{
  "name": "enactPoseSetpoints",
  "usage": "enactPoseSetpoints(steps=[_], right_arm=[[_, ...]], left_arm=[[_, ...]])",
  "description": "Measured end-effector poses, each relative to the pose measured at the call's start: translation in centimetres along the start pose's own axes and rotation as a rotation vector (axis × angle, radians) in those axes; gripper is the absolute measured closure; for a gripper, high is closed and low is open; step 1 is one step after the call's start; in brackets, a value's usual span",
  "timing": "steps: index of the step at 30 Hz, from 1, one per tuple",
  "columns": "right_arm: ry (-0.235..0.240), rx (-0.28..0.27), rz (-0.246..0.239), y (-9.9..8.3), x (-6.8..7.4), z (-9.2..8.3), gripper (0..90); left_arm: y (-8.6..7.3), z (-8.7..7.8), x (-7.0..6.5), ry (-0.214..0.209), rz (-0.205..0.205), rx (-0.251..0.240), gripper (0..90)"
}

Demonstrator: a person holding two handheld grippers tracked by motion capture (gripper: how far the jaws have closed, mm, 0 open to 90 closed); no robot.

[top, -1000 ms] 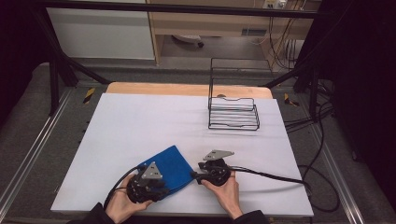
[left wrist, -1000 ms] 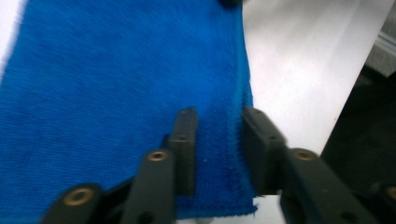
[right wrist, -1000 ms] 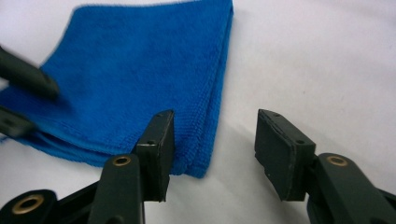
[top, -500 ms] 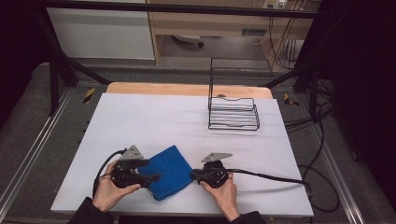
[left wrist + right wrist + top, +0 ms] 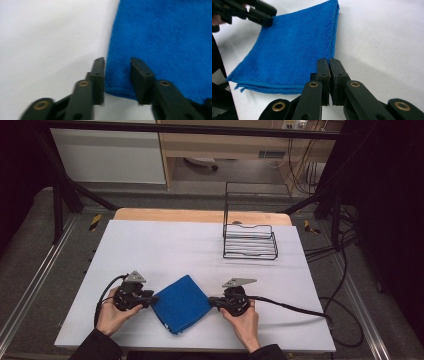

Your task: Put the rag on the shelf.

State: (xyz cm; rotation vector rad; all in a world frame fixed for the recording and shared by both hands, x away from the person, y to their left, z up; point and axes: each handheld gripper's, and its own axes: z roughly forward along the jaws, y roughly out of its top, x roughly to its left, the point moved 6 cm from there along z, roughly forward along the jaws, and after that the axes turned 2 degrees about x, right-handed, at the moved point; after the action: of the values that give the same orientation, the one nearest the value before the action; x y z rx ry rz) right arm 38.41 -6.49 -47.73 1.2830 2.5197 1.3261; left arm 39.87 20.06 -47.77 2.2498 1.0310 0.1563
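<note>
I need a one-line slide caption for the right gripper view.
Shut right gripper beside the folded blue cloth.

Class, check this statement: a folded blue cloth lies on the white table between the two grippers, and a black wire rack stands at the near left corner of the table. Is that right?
Not quite. The folded blue cloth does lie on the white table between the left gripper and right gripper, but the high view shows the black wire rack at the far right, not the near left corner.

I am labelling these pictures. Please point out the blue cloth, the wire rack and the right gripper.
blue cloth point(image 5: 181, 302): high view, middle of its folded top face.
wire rack point(image 5: 250, 247): high view, its low front basket wires.
right gripper point(image 5: 329, 65): right gripper view, between its closed fingers.
</note>
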Motion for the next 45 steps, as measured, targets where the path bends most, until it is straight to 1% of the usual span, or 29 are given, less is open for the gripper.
enactPoseSetpoints(steps=[1,2,3,7,9,11,12,14,16,17,18,20,21,22,25,28,29,30,31,32,34,37,39,40,41,42,43,44,45], right_arm=[[-0.003,-0.003,-0.004,0.1,-0.1,-0.2,87.7],[-0.005,-0.002,0.002,0.2,-0.2,-0.5,87.7],[-0.004,-0.005,0.003,0.2,-0.4,-0.8,87.8],[-0.004,-0.008,0.016,0.4,-0.9,-1.8,88.0],[-0.008,-0.004,0.009,0.5,-1.1,-2.2,88.0],[-0.016,0.019,0.005,0.5,-1.3,-2.6,88.0],[-0.015,0.025,0.012,0.5,-1.4,-2.8,88.0],[-0.012,0.043,0.018,0.5,-1.9,-3.6,88.0],[-0.024,0.055,0.02,0.5,-2.6,-4.5,88.0],[-0.033,0.052,0.029,0.5,-2.9,-4.9,87.9],[-0.046,0.058,0.03,0.5,-3.8,-5.7,87.8],[-0.078,0.063,0.02,0.7,-4.6,-6.2,87.8],[-0.09,0.066,0.012,0.8,-5.0,-6.3,87.8],[-0.09,0.066,0.012,0.8,-5.0,-6.3,87.8],[-0.125,0.069,-0.018,1.4,-6.1,-6.0,87.9],[-0.135,0.073,-0.061,2.0,-7.0,-4.9,88.0],[-0.136,0.074,-0.071,2.2,-7.1,-4.5,88.0],[-0.142,0.069,-0.108,2.5,-7.5,-3.7,88.0],[-0.146,0.065,-0.121,2.6,-7.6,-3.3,87.9],[-0.146,0.065,-0.121,2.6,-7.6,-3.3,87.9],[-0.15,0.065,-0.133,2.5,-7.8,-2.5,87.6],[-0.167,0.069,-0.16,2.2,-8.2,-1.6,87.0],[-0.179,0.061,-0.172,2.1,-8.3,-1.3,85.8],[-0.186,0.056,-0.18,2.1,-8.3,-1.2,84.4],[-0.199,0.031,-0.187,2.2,-8.2,-1.5,76.8],[-0.199,0.031,-0.187,2.2,-8.2,-1.5,76.8],[-0.197,-0.008,-0.191,2.6,-7.9,-2.2,69.9],[-0.197,-0.008,-0.191,2.6,-7.9,-2.2,69.9],[-0.197,-0.031,-0.187,2.8,-7.8,-2.7,63.5]], left_arm=[[0.0,0.1,-0.2,-0.004,0.009,0.01,70.7],[0.0,0.2,-0.4,-0.006,0.012,0.018,73.7],[0.0,0.3,-0.7,-0.01,0.013,0.016,76.8],[0.1,0.8,-1.5,-0.014,0.023,0.026,84.7],[0.3,0.9,-2.0,-0.02,0.019,0.026,86.0],[0.5,0.9,-2.6,-0.027,0.016,0.021,86.4],[0.7,0.9,-3.0,-0.036,0.003,0.009,86.4],[0.9,1.0,-4.0,-0.057,-0.003,-0.004,86.4],[1.1,1.2,-5.1,-0.082,-0.011,-0.019,86.4],[1.2,1.4,-5.7,-0.088,-0.011,-0.024,86.3],[1.4,1.5,-6.3,-0.087,-0.008,-0.029,86.2],[1.6,2.1,-7.4,-0.095,-0.004,-0.035,86.2],[1.6,2.4,-7.9,-0.089,-0.005,-0.035,86.1],[1.7,2.7,-8.3,-0.081,-0.009,-0.04,86.1],[2.0,3.1,-9.1,-0.059,-0.016,-0.047,86.0],[1.8,3.3,-9.6,-0.046,-0.035,-0.056,86.0],[1.7,3.4,-9.7,-0.034,-0.03,-0.056,86.0],[1.7,3.4,-9.8,-0.027,-0.036,-0.059,85.4],[1.6,3.4,-9.9,-0.024,-0.037,-0.059,84.9],[1.5,3.4,-9.9,-0.022,-0.042,-0.064,84.9],[1.5,3.4,-9.8,-0.015,-0.045,-0.064,83.5],[1.5,3.4,-9.5,-0.016,-0.043,-0.068,78.6],[1.7,3.1,-9.2,-0.023,-0.028,-0.083,72.3],[1.9,2.9,-8.9,-0.019,-0.011,-0.09,68.6],[2.1,2.6,-8.7,-0.014,0.0,-0.098,59.9],[2.4,2.4,-8.3,-0.01,0.007,-0.103,59.9],[2.7,2.2,-8.0,-0.01,0.011,-0.105,48.4],[3.1,2.1,-7.7,-0.018,0.013,-0.115,48.4],[3.5,2.0,-7.3,-0.02,0.016,-0.115,43.9]])
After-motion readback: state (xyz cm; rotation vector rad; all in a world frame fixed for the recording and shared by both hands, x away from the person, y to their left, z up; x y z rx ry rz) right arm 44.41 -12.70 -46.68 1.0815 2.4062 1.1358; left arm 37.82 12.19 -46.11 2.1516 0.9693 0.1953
